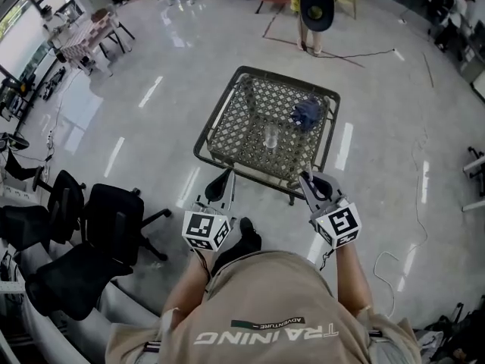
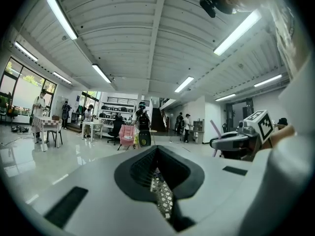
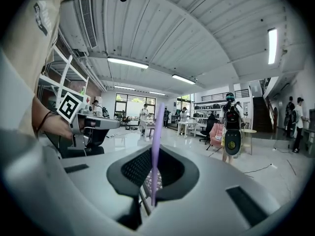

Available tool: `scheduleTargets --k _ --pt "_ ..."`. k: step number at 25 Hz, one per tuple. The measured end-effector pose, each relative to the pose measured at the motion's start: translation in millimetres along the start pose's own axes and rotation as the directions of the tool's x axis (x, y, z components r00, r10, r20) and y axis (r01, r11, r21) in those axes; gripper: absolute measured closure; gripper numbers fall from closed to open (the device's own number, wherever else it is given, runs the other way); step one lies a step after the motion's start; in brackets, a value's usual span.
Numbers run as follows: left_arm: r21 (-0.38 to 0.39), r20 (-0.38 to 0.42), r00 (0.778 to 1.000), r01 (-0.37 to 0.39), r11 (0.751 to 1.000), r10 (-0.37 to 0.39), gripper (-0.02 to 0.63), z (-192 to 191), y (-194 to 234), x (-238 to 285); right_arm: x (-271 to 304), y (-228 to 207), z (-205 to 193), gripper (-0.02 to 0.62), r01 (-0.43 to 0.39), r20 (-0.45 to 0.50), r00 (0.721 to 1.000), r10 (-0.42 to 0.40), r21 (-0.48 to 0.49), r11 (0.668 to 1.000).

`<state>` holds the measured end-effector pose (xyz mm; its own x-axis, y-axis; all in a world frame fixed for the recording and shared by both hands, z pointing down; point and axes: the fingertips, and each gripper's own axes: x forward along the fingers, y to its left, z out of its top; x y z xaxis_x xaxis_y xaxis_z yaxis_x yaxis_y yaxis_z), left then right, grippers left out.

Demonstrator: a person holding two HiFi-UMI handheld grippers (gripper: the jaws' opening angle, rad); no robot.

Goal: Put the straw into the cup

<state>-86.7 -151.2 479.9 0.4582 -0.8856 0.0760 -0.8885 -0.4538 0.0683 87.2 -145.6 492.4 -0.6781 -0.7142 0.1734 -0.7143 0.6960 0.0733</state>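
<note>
Right tool [image 1: 306, 177] is pinched shut on the purple straw [image 3: 157, 141], which stands upright between its jaws and rises well above them. Left tool [image 1: 228, 174] has its jaws drawn together with nothing between them; only a thin slit between them shows the lattice beyond. Both tools are held side by side, apart from each other, at the near edge of the lattice-topped surface [image 1: 246, 123], pointing across it. The clear cup [image 1: 271, 135] stands upright near the middle of that surface, ahead of both tools, and the straw is not yet in it. A crumpled blue thing [image 1: 307, 112] lies on the surface just beyond the cup, toward the right; what it is cannot be told.
</note>
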Motion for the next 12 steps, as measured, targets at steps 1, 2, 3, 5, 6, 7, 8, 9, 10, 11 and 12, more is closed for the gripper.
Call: scheduleTargets --k 1,2,3,5,6,7,8,9,10,11,12 --pt "0.005 0.005 1.000 0.005 1.000 -0.005 0.591 4.1 8.3 6.1 8.5 -3.0 5.7 0.561 0.007 0.004 1.000 -0.006 -0.006 1.000" --pt "0.010 0.010 1.000 0.012 1.000 -0.012 0.591 8.0 16.5 12.0 16.8 -5.6 11.6 0.561 0.013 0.010 1.000 -0.013 -0.012 1.000" --pt "0.014 0.013 1.000 0.019 1.000 -0.020 0.591 11.2 24.5 18.0 25.0 -8.3 17.0 0.561 0.022 0.017 1.000 -0.021 -0.015 1.000" --pt "0.016 0.013 0.999 0.039 0.999 -0.040 0.591 16.4 39.6 30.7 40.5 -14.5 25.5 0.561 0.044 0.027 0.999 -0.044 -0.010 0.999" --pt "0.016 0.012 0.999 0.051 0.999 -0.051 0.591 18.6 46.5 37.0 47.9 -17.5 28.6 0.561 0.055 0.029 0.998 -0.055 -0.003 0.998" --pt "0.017 0.011 0.998 0.061 0.998 -0.061 0.591 20.8 53.3 43.0 55.2 -20.2 30.8 0.561 0.065 0.029 0.997 -0.065 0.001 0.998" --pt "0.019 0.011 0.997 0.070 0.997 -0.070 0.591 22.7 60.2 48.7 62.6 -22.7 32.2 0.561 0.074 0.027 0.997 -0.074 0.003 0.997" --pt "0.021 0.011 0.997 0.078 0.997 -0.078 0.591 24.3 67.1 53.8 69.9 -24.7 32.8 0.561 0.083 0.024 0.996 -0.083 0.002 0.997" --pt "0.022 0.012 0.996 0.085 0.996 -0.085 0.591 25.1 73.9 58.3 76.8 -26.4 32.7 0.561 0.090 0.021 0.996 -0.090 0.001 0.996" --pt "0.023 0.011 0.996 0.091 0.996 -0.091 0.591 25.1 80.4 62.2 83.1 -27.9 32.5 0.561 0.098 0.018 0.995 -0.098 0.001 0.995" --pt "0.024 0.010 0.995 0.097 0.995 -0.097 0.591 24.5 86.4 65.7 88.8 -29.5 32.8 0.561 0.107 0.017 0.994 -0.107 0.002 0.994"
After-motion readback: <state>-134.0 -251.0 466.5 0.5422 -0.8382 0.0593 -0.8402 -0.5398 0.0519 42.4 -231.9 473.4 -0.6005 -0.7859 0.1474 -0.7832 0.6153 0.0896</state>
